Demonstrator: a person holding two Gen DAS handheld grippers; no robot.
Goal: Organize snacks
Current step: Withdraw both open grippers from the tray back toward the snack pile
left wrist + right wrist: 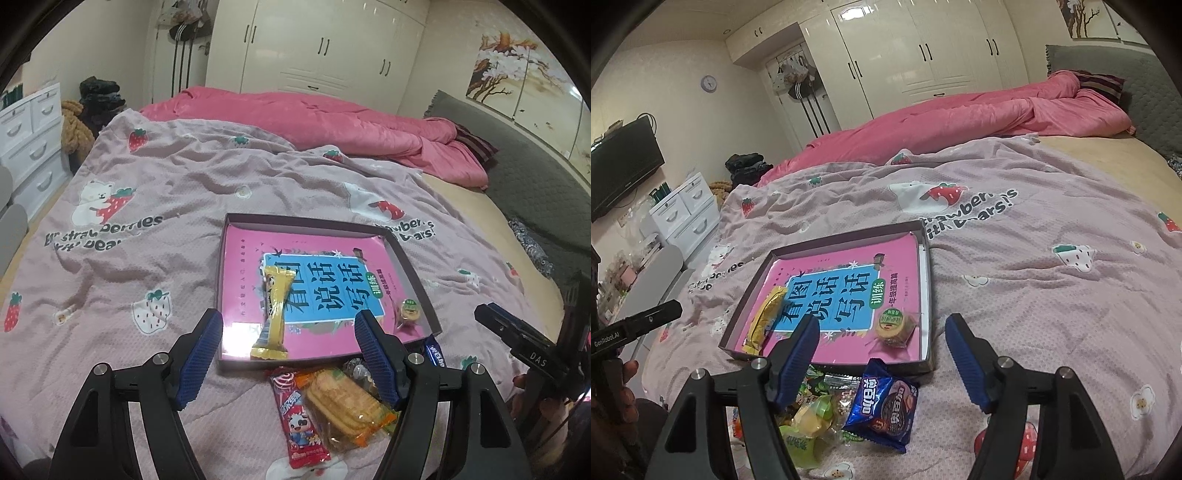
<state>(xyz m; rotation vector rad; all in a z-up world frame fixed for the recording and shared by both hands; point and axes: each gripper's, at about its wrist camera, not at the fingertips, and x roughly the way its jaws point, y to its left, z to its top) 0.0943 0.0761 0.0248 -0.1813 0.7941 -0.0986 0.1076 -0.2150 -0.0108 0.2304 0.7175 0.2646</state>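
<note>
A shallow dark box (pixel 413 271) (pixel 925 365) with a pink book cover inside lies on the bed. In it are a yellow wrapped bar (pixel 275 308) (pixel 764 319) and a small round cake (pixel 409 311) (pixel 894 325). In front of the box lies a pile of loose snacks: a red packet (pixel 299 417), a cracker pack (pixel 343 406), a blue cookie packet (pixel 882 408) (pixel 436 352) and green wrapped sweets (pixel 809 417). My left gripper (pixel 290 330) is open and empty, above the box's near edge. My right gripper (pixel 882 334) is open and empty, above the blue packet.
The bed has a pale pink strawberry blanket (pixel 166 192) (pixel 1052 295) and a rolled pink quilt (pixel 332 125) at the back. White drawers (pixel 29 147) stand at the left. The right gripper's body (pixel 524 343) shows at the right of the left view.
</note>
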